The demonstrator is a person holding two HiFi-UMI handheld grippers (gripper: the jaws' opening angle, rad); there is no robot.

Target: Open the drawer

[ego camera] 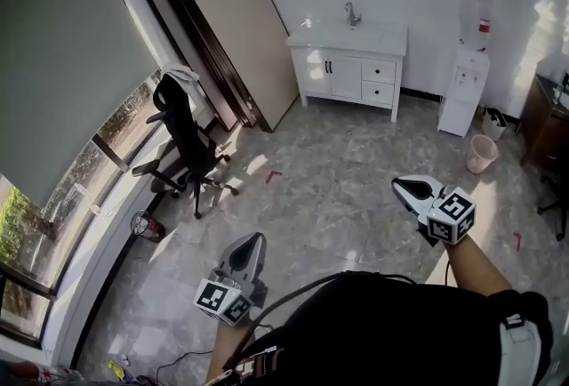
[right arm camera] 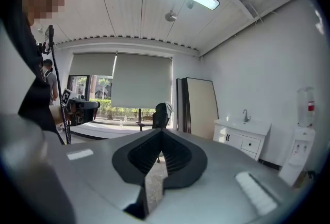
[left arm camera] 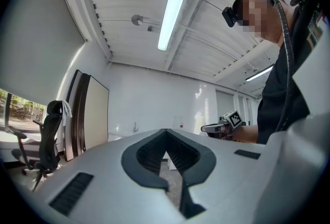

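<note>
The left claw [ego camera: 257, 237] is shut, its tips meeting with nothing between them. The right claw [ego camera: 398, 185] looks the same, closed and empty. Both are held out in front of the person, well apart from each other. The drawers [ego camera: 379, 82], two stacked one above the other and both closed, sit in the right half of a white cabinet [ego camera: 331, 77] with a sink on top, against the far wall across the floor [ego camera: 338, 188]. A water dispenser [ego camera: 464, 89] stands near the cabinet's right side, and an office chair [ego camera: 185, 140] stands by the window at the left.
</note>
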